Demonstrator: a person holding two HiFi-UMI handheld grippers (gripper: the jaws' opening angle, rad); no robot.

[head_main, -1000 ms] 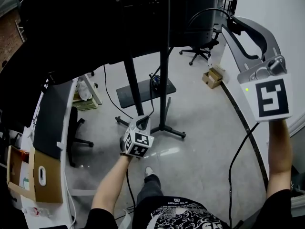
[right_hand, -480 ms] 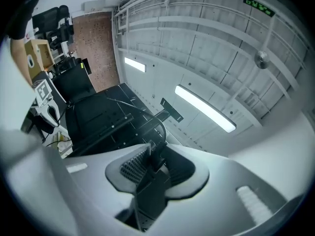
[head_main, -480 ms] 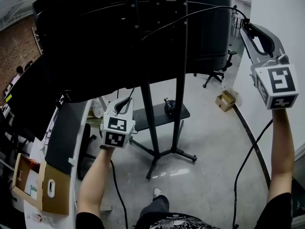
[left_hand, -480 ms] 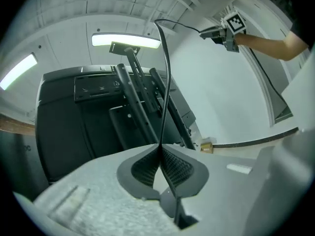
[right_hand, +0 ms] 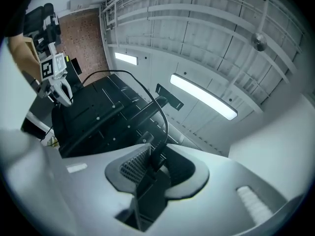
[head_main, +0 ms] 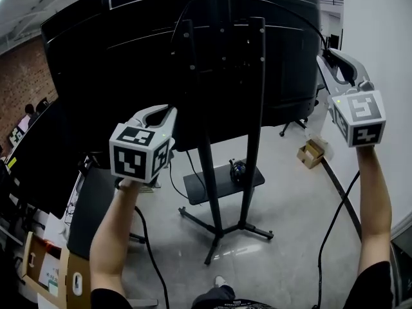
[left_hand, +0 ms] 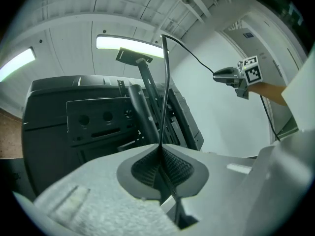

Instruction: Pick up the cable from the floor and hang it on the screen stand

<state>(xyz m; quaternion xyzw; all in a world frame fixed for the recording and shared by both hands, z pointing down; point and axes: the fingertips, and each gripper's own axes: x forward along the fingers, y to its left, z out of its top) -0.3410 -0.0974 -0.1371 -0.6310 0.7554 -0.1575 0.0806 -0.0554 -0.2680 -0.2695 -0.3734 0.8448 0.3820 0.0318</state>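
- Grey office floor (head_main: 296,205) far below, screen stand (head_main: 255,108) ahead.
- Left gripper (left_hand: 161,167) jaws pressed together, pinching thin cable (left_hand: 165,82).
- Right gripper (right_hand: 150,168) jaws pinch cable's thicker part.
- Cable arcs over stand top, between both grippers.

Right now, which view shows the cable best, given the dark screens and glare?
Left gripper view: cable crisp against the pale wall, fisheye-bent. Right gripper view: it partly merges into the black screens; ceiling light blown out. Head view: barely traceable.

Two grippers (head_main: 170,111) (head_main: 320,60), one cable (left_hand: 164,82), one screen stand (head_main: 253,140).
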